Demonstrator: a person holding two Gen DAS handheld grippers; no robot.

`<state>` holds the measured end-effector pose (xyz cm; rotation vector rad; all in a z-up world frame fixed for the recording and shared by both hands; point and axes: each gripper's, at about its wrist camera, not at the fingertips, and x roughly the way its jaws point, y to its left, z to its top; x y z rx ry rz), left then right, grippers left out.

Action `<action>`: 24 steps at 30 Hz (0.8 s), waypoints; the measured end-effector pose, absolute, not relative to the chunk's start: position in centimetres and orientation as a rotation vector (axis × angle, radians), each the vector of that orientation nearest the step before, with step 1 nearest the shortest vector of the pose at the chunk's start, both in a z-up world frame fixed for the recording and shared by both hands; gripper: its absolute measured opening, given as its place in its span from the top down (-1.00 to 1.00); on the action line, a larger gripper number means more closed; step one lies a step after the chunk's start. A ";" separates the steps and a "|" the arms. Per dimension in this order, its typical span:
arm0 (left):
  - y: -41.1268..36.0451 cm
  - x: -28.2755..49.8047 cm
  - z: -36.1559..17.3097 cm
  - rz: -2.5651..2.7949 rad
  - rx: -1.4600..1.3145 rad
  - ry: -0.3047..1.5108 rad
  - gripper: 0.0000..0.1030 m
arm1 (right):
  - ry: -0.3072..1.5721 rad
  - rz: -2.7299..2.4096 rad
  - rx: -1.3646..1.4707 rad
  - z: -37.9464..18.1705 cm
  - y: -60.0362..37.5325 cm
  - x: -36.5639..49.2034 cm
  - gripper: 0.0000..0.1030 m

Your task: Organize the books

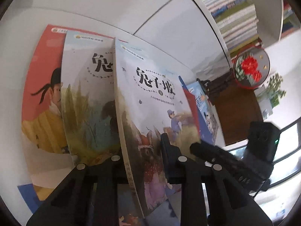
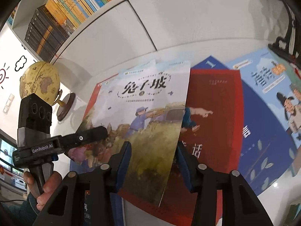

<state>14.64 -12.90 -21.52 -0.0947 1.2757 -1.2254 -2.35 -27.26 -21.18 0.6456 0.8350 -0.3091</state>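
Left gripper: clamped on the near spine edge of the rabbit-cover book, held upright.
Right gripper: narrowed astride that book's right edge; pad contact unclear.
Behind, left: twin copy, then pink-cover book.
Right: red book, blue book.
Far: white shelf, globe.

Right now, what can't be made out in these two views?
- Left wrist view: one finger of the left gripper, hidden behind the rabbit book.
- Right wrist view: whether the right gripper presses that book; its cover fills the gap.
- Right wrist view: the red book title, partly covered and blurred.
- Both views: shelf spines, too small.
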 end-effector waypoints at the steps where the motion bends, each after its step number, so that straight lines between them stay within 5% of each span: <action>1: -13.1 14.3 -21.2 -1.222 -0.057 1.257 0.61 | 0.836 -0.314 0.635 -21.1 -27.2 -2.3 0.13; 9: -12.6 14.4 -21.4 -1.217 -0.111 1.323 0.62 | 0.698 -0.178 0.796 -20.3 -28.5 -3.6 0.13; 18: -12.8 13.9 -22.2 -1.250 -0.161 1.349 0.62 | 0.785 -0.178 0.799 -22.7 -27.4 -1.7 0.13; 22: -12.9 13.6 -22.0 -1.246 -0.113 1.314 0.61 | 0.762 -0.272 0.672 -21.1 -26.4 -2.2 0.62; 24: -12.8 13.1 -21.6 -1.245 -0.061 1.278 0.60 | 0.794 -0.310 0.547 -20.2 -25.2 -1.8 0.62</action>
